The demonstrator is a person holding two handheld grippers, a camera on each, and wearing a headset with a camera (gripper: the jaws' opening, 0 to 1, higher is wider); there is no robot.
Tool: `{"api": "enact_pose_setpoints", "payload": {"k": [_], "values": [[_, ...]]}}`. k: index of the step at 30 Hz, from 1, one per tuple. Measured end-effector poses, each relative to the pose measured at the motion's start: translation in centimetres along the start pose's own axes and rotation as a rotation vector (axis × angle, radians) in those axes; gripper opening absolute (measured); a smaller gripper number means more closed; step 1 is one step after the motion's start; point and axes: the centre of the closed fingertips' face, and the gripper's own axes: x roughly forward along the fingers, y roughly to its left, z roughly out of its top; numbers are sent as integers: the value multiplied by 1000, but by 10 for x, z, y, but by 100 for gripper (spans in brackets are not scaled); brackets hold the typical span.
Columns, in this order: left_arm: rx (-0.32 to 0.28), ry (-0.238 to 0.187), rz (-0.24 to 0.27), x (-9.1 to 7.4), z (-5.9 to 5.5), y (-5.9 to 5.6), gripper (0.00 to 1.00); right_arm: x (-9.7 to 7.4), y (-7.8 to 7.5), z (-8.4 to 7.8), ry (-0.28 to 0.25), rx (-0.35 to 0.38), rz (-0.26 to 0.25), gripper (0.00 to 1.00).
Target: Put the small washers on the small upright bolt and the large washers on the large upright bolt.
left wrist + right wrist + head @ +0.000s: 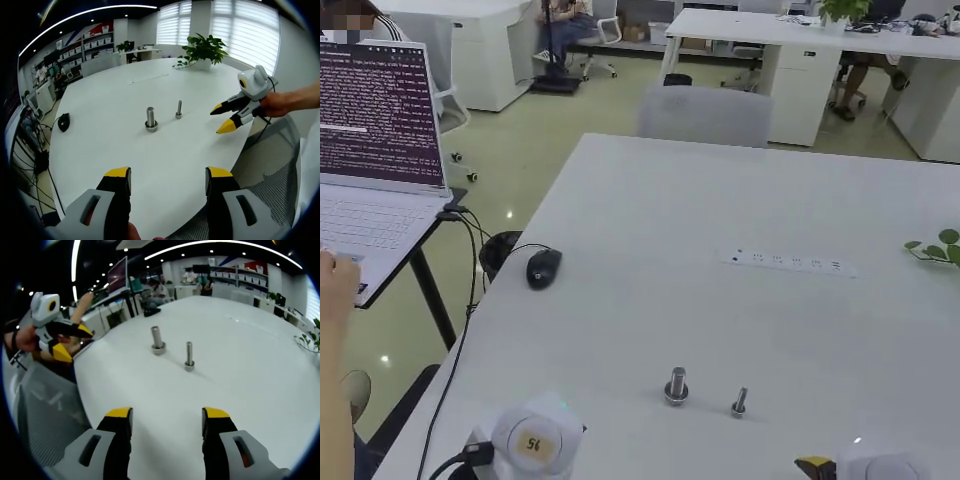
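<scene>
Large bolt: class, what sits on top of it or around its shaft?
Large bolt: top bare, shaft bare down to its wide base on the table. What is under that base is covered.

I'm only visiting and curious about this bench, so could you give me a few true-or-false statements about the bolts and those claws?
1. The large bolt and the small bolt both stand upright on the white table. True.
2. The left claw is clamped on a washer. False: its jaws stand apart with nothing between them.
3. The right claw is open. True.
4. The mouse lies between the two bolts. False: it lies well away from them, near the table edge on the side of the laptop.
5. The two bolts touch each other. False: they stand apart, side by side.
</scene>
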Motion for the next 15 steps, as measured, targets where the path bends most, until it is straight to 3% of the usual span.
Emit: {"api": "enact_pose_setpoints", "payload": {"k": [15], "values": [[-4,6,1,1,-1,-2,59,-2,-2,-4,6,12,-1,57]]}}
